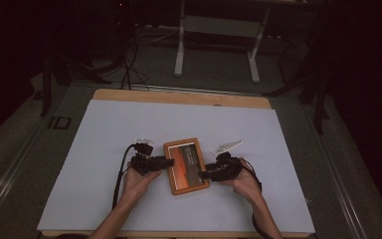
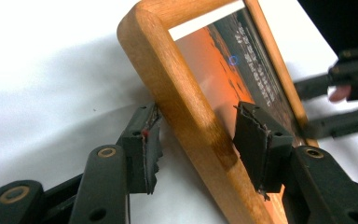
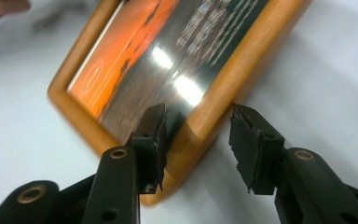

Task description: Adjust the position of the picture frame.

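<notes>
A wooden picture frame (image 1: 186, 166) holding an orange and dark print lies on the white table cover, near its middle. My left gripper (image 1: 170, 162) is at the frame's left rail. In the left gripper view its open jaws straddle that rail (image 2: 186, 93), one beside the outer edge and one over the glass. My right gripper (image 1: 202, 174) is at the frame's lower right rail. The right gripper view has my right gripper (image 3: 198, 140) open around the rail (image 3: 214, 93), the outer jaw just off the wood. My right gripper (image 2: 317, 107) also appears beyond the frame in the left gripper view.
The white cover (image 1: 129, 124) spreads over a wooden table (image 1: 179, 97). A white scrap of paper (image 1: 227, 145) lies just behind my right gripper, and a smaller pale piece (image 1: 143, 141) behind my left. A white stand (image 1: 216, 30) and cables sit on the dark floor beyond.
</notes>
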A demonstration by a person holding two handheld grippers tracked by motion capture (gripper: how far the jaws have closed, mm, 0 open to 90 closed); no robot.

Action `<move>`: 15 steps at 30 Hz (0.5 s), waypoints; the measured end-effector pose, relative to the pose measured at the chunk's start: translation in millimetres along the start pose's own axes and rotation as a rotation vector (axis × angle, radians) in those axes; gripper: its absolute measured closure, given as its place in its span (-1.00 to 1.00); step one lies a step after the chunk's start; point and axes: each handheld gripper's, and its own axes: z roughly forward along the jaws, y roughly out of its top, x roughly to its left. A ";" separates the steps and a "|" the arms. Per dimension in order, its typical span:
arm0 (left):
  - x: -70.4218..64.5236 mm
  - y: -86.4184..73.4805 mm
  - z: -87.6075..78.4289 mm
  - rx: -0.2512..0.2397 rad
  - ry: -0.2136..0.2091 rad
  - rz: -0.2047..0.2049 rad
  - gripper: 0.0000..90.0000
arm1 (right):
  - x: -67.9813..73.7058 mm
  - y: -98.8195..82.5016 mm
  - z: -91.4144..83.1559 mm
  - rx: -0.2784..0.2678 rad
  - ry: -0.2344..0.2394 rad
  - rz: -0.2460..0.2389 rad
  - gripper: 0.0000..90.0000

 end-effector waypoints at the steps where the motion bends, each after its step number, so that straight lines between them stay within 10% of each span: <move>1: 1.2 1.1 0.0 0.004 -0.003 0.001 0.14 | 2.3 -0.6 -0.2 0.009 0.000 -0.008 0.25; 15: 15.1 18.3 3.9 0.075 -0.075 0.065 0.14 | 25.1 -6.1 -4.9 0.040 0.008 -0.038 0.29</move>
